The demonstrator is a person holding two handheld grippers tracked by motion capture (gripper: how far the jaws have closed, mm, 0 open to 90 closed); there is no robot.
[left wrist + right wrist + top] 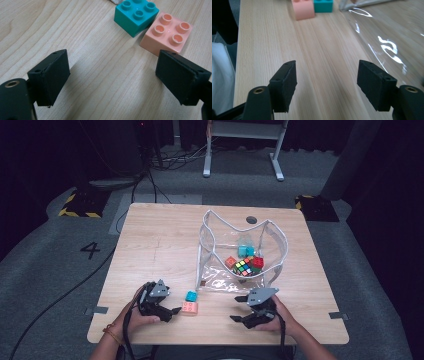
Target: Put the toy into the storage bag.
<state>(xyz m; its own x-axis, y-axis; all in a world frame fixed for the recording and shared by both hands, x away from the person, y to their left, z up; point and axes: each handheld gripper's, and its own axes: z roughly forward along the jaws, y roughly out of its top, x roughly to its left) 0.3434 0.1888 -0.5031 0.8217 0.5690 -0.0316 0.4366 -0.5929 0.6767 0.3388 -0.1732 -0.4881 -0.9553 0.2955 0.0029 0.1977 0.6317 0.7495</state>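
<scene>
A teal block [191, 296] and a pink block [189, 308] lie side by side on the wooden table [160, 240] near its front edge. My left gripper [168, 307] rests just left of them, open. In the left gripper view the teal block [136, 15] and pink block [167, 31] sit ahead of the gripper [115, 75]; the pink one lies just beyond the right jaw. My right gripper [239, 309] stands open low over bare wood, pointing left toward the blocks. From the right gripper [327, 82], the pink block [304, 9] and teal block [323, 5] lie far ahead.
A clear plastic bag [272, 240] stands open right of centre, holding a colourful puzzle cube [243, 266], a red block [257, 262], an orange block [230, 261] and a teal block [245, 251]. Its flat front flap [392, 32] lies beside my right gripper. A round hole [251, 220] marks the far edge.
</scene>
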